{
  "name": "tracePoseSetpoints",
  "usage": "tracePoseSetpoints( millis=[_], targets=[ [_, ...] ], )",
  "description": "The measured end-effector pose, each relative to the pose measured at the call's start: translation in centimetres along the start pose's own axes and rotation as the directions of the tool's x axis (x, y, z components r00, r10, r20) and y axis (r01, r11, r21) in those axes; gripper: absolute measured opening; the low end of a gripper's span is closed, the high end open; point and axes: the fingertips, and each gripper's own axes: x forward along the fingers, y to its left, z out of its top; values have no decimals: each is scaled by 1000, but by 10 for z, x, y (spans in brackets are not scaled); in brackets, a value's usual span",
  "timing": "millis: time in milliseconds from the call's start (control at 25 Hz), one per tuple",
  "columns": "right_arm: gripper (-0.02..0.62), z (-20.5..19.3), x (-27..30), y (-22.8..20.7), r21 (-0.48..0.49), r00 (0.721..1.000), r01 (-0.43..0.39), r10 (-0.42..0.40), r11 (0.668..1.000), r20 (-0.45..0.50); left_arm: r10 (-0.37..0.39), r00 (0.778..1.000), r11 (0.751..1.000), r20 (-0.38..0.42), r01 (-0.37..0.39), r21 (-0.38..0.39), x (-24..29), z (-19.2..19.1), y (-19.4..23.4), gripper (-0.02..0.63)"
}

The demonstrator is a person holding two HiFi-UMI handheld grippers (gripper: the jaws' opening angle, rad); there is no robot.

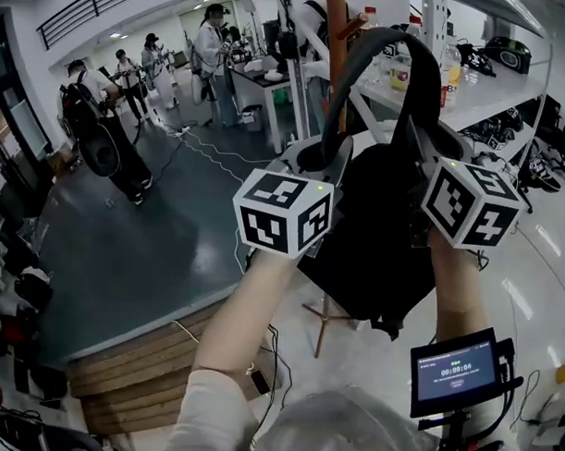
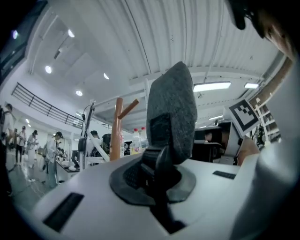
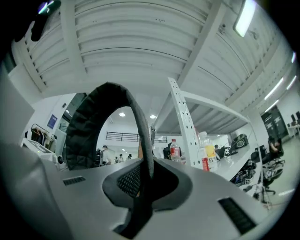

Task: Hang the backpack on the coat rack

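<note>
The black backpack (image 1: pixel 376 244) hangs in the air between my two grippers, held by its top strap (image 1: pixel 387 39), which arches over them. My left gripper (image 1: pixel 319 159) is shut on the strap's grey padded left end (image 2: pixel 171 112). My right gripper (image 1: pixel 420 143) is shut on the right end, and the strap loops up and left from its jaws (image 3: pixel 93 117). The wooden coat rack (image 1: pixel 337 42) stands just behind the strap, its peg (image 1: pixel 354 25) slanting up to the right. In the left gripper view the coat rack (image 2: pixel 116 126) stands left of the strap. The rack's feet (image 1: pixel 321 322) show below the bag.
A white table (image 1: pixel 486 93) with bottles (image 3: pixel 174 151) and a perforated white post (image 3: pixel 183 126) stands at the right. Several people (image 1: pixel 103 124) work on the dark floor at the back left. Wooden steps (image 1: pixel 139 368) lie below left, and a small screen (image 1: pixel 457 371) is mounted near me.
</note>
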Motion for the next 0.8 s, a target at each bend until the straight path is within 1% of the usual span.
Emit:
tracePoseSetpoints(
  millis=[80, 160, 280, 400, 560, 640, 720, 800],
  targets=[
    [38, 14, 13, -5, -50, 999, 35, -35, 998, 9, -38, 999, 997, -9, 38, -68, 19, 10, 8, 5],
    [38, 26, 28, -7, -101, 998, 60, -59, 993, 8, -66, 998, 988, -22, 63, -142, 39, 17, 19, 5],
    [38, 33, 54, -10, -154, 997, 68, -70, 986, -8, -111, 993, 964, -36, 99, -246, 73, 20, 31, 5],
    [38, 36, 74, -13, -202, 996, 77, -86, 976, -34, -130, 990, 941, -47, 109, -320, 96, 18, 40, 5],
    [38, 34, 92, -20, -257, 992, 84, -105, 963, -70, -126, 991, 905, -37, 100, -413, 106, 17, 57, 5],
    [38, 31, 99, -23, -281, 990, 79, -108, 956, -88, -110, 993, 892, -29, 86, -444, 106, 17, 68, 5],
    [38, 30, 104, -24, -300, 989, 74, -109, 951, -103, -77, 997, 889, -25, 57, -454, 102, 19, 82, 5],
    [38, 29, 109, -25, -311, 987, 67, -108, 948, -115, -28, 999, 894, -29, 12, -448, 97, 21, 102, 5]
  ],
)
